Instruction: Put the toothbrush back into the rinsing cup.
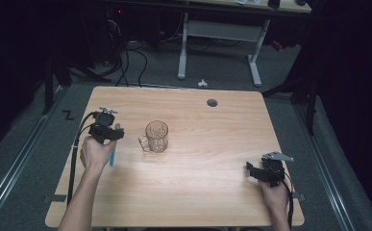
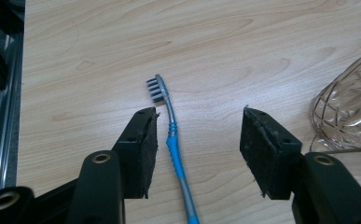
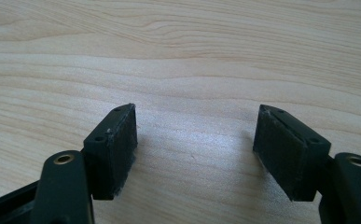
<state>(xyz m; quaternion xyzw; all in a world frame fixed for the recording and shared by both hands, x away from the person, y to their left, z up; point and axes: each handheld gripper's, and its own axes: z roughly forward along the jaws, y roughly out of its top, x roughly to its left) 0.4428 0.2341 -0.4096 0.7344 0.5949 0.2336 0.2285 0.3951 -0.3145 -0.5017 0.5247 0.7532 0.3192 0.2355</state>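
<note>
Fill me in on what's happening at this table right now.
A person holds a two-jaw gripper in each hand at a wooden table. The left gripper hangs over a blue toothbrush lying flat, jaws apart on either side of its handle, not pressing it. A clear glass mug stands upright beside it. The right gripper sits open over bare wood, nothing between its jaws.

Your left gripper [image 1: 112, 129] sits near the table's left edge, forearm coming in from the near edge, jaws apart and pressing nothing. Your right gripper [image 1: 255, 172] sits near the near right corner, jaws wide apart.
</note>
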